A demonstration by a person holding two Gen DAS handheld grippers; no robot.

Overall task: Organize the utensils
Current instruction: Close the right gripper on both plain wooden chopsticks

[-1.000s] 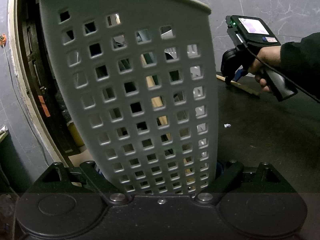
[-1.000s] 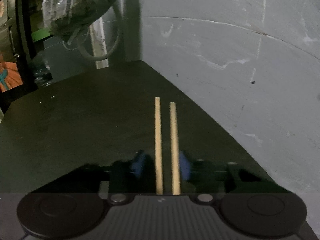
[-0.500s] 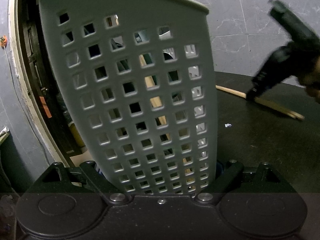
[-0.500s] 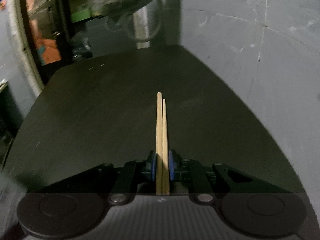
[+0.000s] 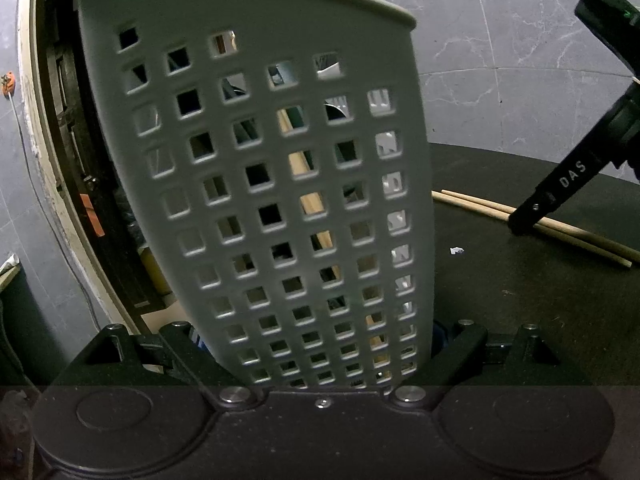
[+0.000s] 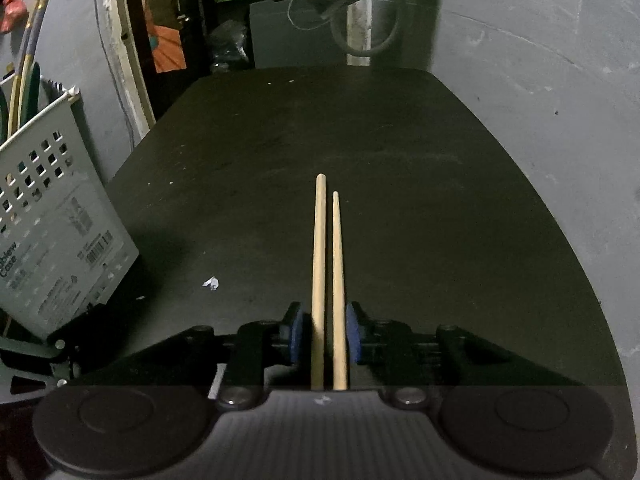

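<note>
The left gripper (image 5: 320,352) clamps the base of a grey perforated utensil basket (image 5: 256,168), holding it tilted over the left edge of the black table (image 6: 400,128); pale sticks show through its square holes. Over to the right, two wooden chopsticks (image 6: 328,280) lie side by side on the tabletop, well apart from the basket. The right gripper (image 6: 323,334) straddles them, its jaws having just eased open, blue pads (image 6: 295,332) standing narrowly clear of the wood.

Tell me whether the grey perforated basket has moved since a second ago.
No. In the left wrist view the basket sits clamped in the left gripper, unchanged against the door frame.
</note>
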